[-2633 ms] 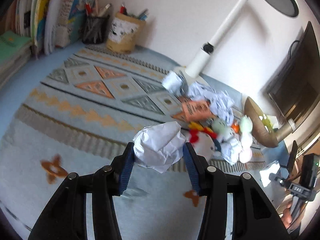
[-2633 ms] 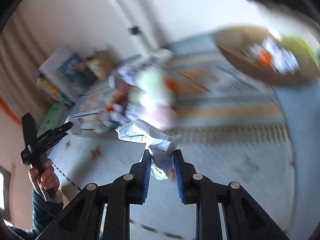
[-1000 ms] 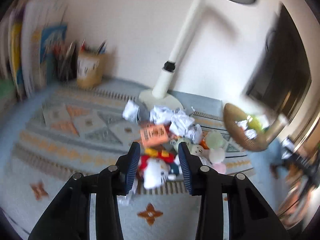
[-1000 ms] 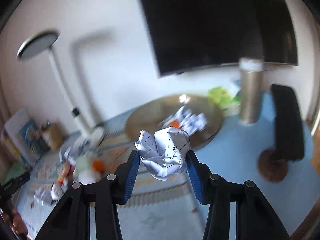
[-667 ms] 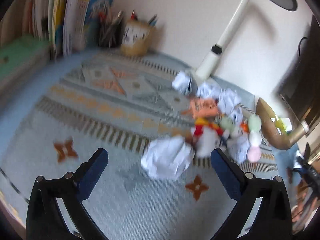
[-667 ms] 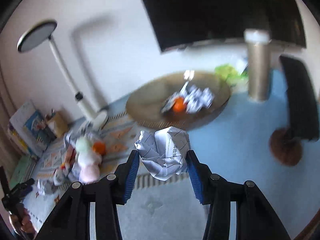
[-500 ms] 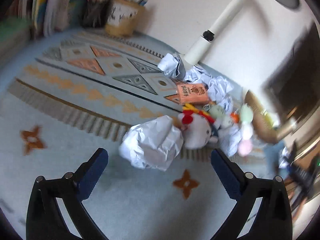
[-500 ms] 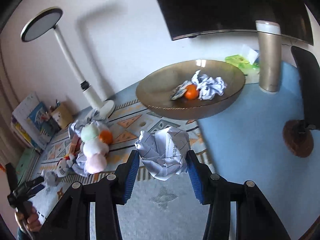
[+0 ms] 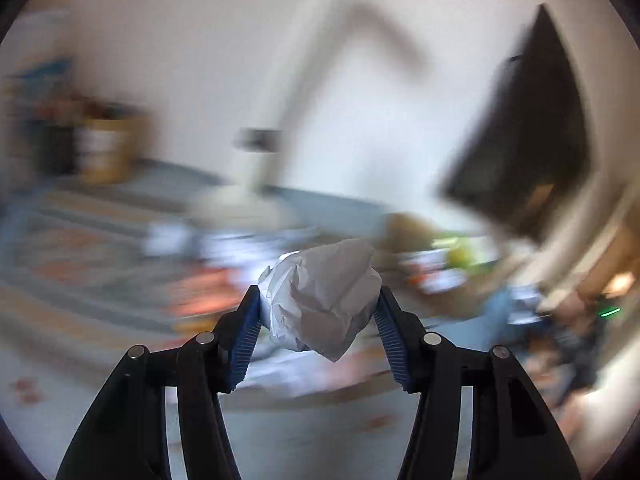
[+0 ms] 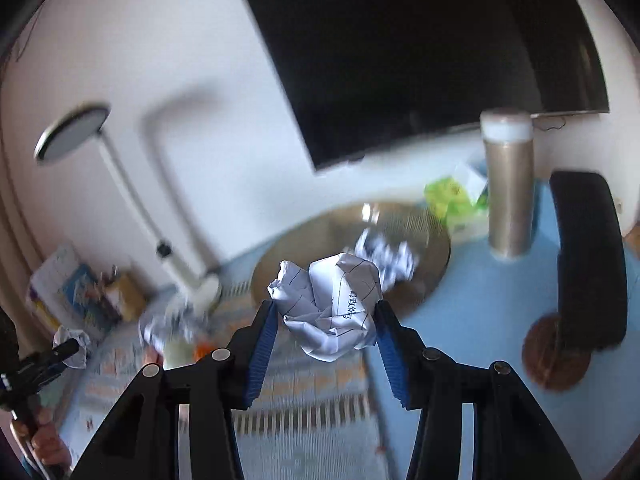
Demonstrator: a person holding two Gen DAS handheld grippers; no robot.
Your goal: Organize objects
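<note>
A light, crushable white crumpled paper ball [image 9: 322, 300] is pinched across its middle between the left gripper [image 9: 318, 332] pads, whose jaws have just been closing onto it; a lined crumpled paper ball [image 10: 330, 306] is likewise clamped between the right gripper [image 10: 324, 338] pads.

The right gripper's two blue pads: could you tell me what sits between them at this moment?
A crumpled paper ball with printed lines, clamped in the right gripper; the right wrist view shows it, with the bowl behind.

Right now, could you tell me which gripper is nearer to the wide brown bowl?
Right, as far as I can judge. The right gripper, shut on a lined paper ball, sits just before the bowl. The left gripper, gripping a plain paper ball, sees it blurred, farther off.
</note>
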